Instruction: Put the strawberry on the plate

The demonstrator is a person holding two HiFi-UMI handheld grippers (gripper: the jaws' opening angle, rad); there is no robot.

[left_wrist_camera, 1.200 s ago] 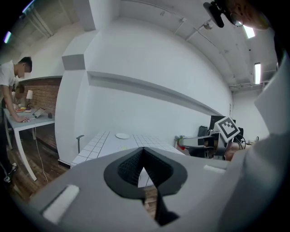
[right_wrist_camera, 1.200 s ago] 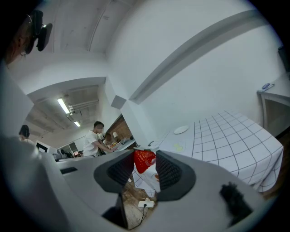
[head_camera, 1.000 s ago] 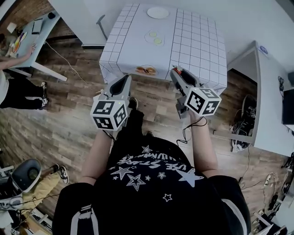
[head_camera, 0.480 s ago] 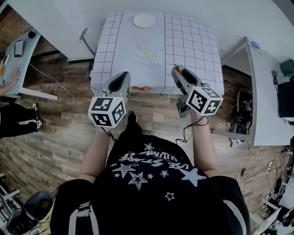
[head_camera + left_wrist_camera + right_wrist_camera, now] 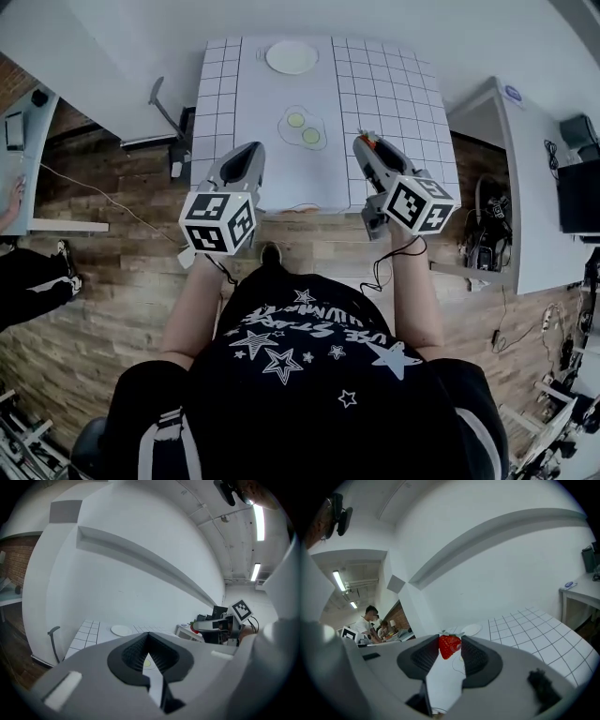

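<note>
**Right tongs** (image 5: 450, 643): clamped on the strawberry (image 5: 449, 646), which sits between the ribbed dark pads at their tips, red body down and green leaves up. In the head view the tongs hang over the near right part of the desk (image 5: 398, 94), inside its near edge, pointing toward the far edge. Their marker cube (image 5: 415, 204) lies back over the wooden floor (image 5: 122, 253).

**Left tongs** (image 5: 148, 634): jaws together at the tips, nothing between them. They are held over the near left part of the desk, level with the right tongs and well apart from them. Their marker cube (image 5: 217, 222) is past the near edge, above the floor.

**Strawberry:** off the desk surface, carried in the right tongs, well apart from the plate.

**Plate** (image 5: 291, 57): white, round, bare. It lies flat at the middle of the desk's far edge.

**Discs** (image 5: 303, 127): two small yellow-green rounds, just beside each other inside a thin drawn outline. They lie near the centre of the desk, between the plate and the near edge.

**Desk:** white top, with a grid of squares along the left and right sides and a plain strip down the middle.

**Person:** black shirt (image 5: 309, 375) printed with white stars, both forearms reaching forward to the tongs.

**Surroundings:** a second white table (image 5: 525, 178) stands beyond the desk's right edge. In the right gripper view, seated people (image 5: 370, 620) show far off to the left.
</note>
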